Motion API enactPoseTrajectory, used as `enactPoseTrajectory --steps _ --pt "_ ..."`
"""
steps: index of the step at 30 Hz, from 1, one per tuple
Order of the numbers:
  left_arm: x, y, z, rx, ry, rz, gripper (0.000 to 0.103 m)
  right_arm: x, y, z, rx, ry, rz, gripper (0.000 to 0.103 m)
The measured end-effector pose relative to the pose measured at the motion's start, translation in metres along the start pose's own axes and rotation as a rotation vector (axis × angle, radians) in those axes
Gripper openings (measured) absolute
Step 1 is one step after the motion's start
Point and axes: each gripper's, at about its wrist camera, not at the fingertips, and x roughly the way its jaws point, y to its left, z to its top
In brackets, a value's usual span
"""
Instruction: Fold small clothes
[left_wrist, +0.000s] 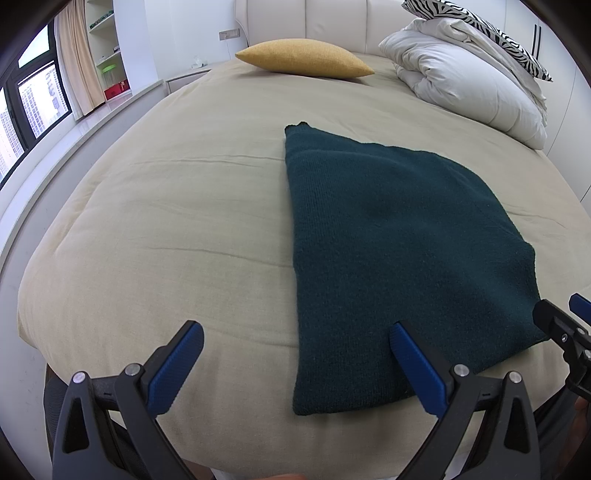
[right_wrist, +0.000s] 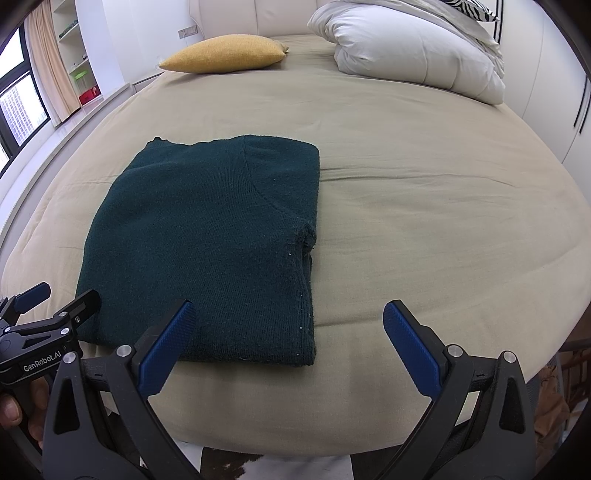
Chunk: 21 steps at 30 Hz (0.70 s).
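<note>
Blue-padded fingers of the left gripper fill the bottom of the left wrist view, spread wide apart and holding nothing. One finger hangs over bare bedding at lower left; the other sits in front of the near edge of the dark green sweater, and contact cannot be told. That sweater lies folded into a rough rectangle on the beige bed, right of centre in the frame, its long side running away from the camera. At the right edge, beside the sweater's near corner, part of the right gripper shows. Towards the top, a yellow cushion rests near the headboard, and a white duvet is piled at upper right with a zebra-print pillow on it. A window stands at far left.

Along the bottom of the right wrist view, the right gripper is likewise wide open and empty, one finger before the sweater's near edge, the other over bare bed. The sweater lies left of centre, a sleeve seam visible along its right side. At lower left the left gripper appears, its jaws parted, with a hand on its handle. The cushion and duvet sit along the top.
</note>
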Motion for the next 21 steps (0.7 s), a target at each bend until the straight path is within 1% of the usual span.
enactPoseTrajectory --steps 21 --pt "0.0001 0.0006 0.0001 0.0 0.001 -0.001 0.103 -0.0006 0.0034 -0.0004 0.005 0.0 -0.001 0.103"
